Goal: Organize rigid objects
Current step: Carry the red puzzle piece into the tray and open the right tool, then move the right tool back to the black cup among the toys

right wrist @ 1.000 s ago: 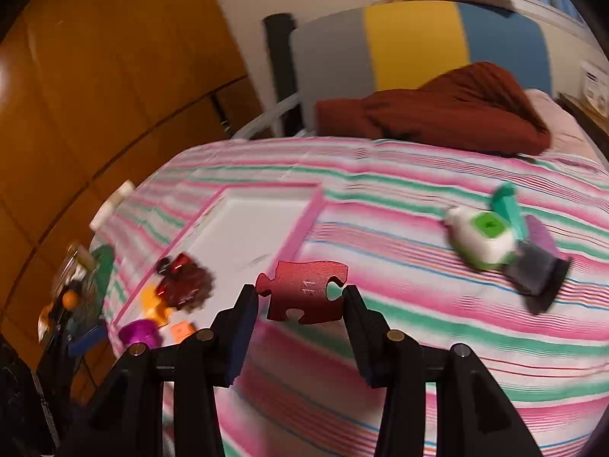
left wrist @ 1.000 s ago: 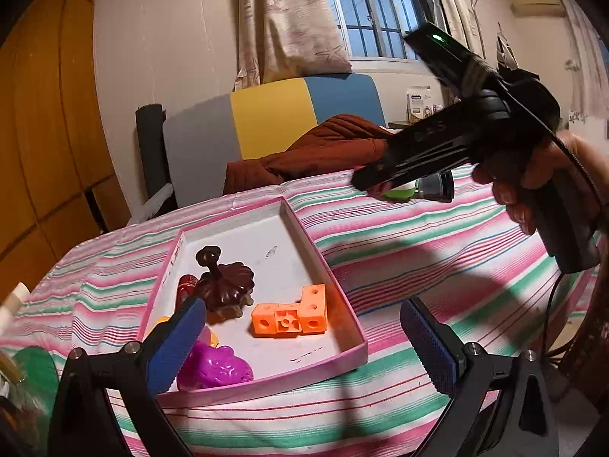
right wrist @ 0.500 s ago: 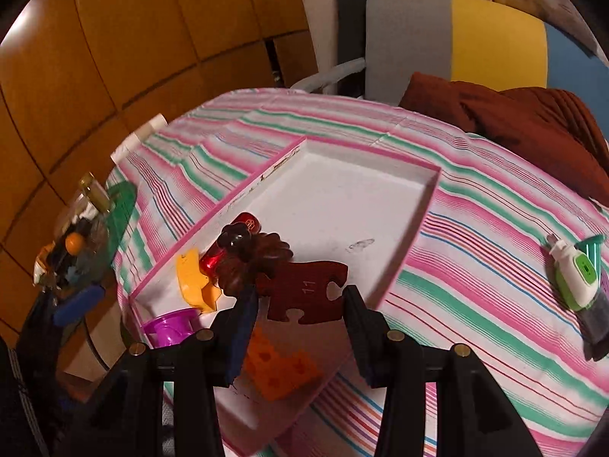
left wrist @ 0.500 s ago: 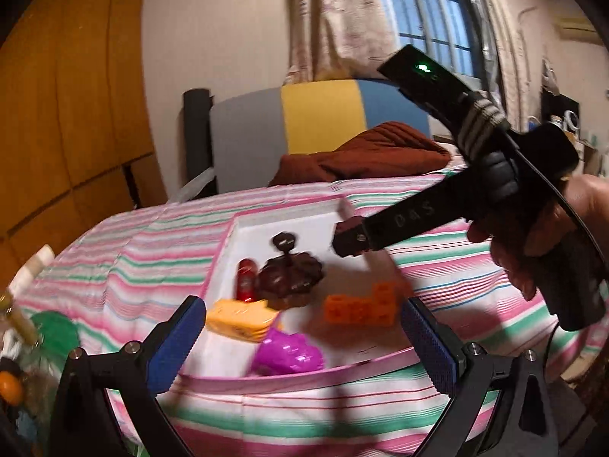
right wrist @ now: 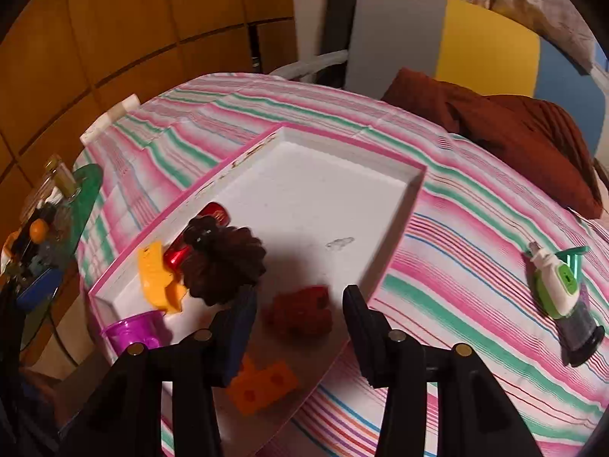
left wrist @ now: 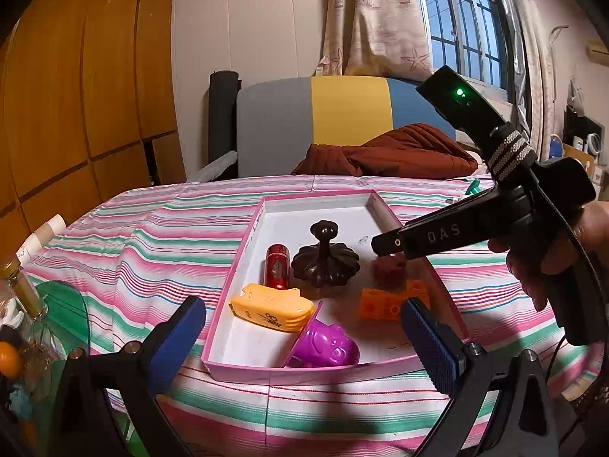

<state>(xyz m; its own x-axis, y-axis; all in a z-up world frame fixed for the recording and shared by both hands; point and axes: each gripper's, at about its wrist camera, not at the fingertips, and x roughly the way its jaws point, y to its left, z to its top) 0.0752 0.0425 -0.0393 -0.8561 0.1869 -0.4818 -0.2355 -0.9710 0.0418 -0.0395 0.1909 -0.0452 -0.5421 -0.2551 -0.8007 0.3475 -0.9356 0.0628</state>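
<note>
A pink-rimmed white tray [left wrist: 243, 266] [right wrist: 399, 236] lies on the striped tablecloth. It holds a dark brown flower-shaped stand [left wrist: 325, 262] [right wrist: 224, 266], a red cylinder [left wrist: 277, 266], a yellow piece [left wrist: 272, 306], a purple toy [left wrist: 327, 346] and an orange block [left wrist: 384, 302] [right wrist: 262, 384]. A dark red puzzle piece [right wrist: 298, 314] [left wrist: 388, 266], blurred, is down in the tray below my right gripper [right wrist: 300, 320] [left wrist: 388, 243]; the pads stand apart from it. My left gripper [left wrist: 304, 337] hangs open before the tray's near edge, holding nothing.
A green-and-white toy [right wrist: 553, 285] lies on the cloth right of the tray. A brown cloth [left wrist: 388, 152] is heaped at the table's far side against a striped chair. A glass side table with a bottle [left wrist: 23, 289] stands at the left. A hand [left wrist: 548, 266] holds the right gripper.
The right gripper carried the red puzzle piece from over the cloth to over the tray; the piece has left the pads and dropped into the tray. The left view swung slightly.
</note>
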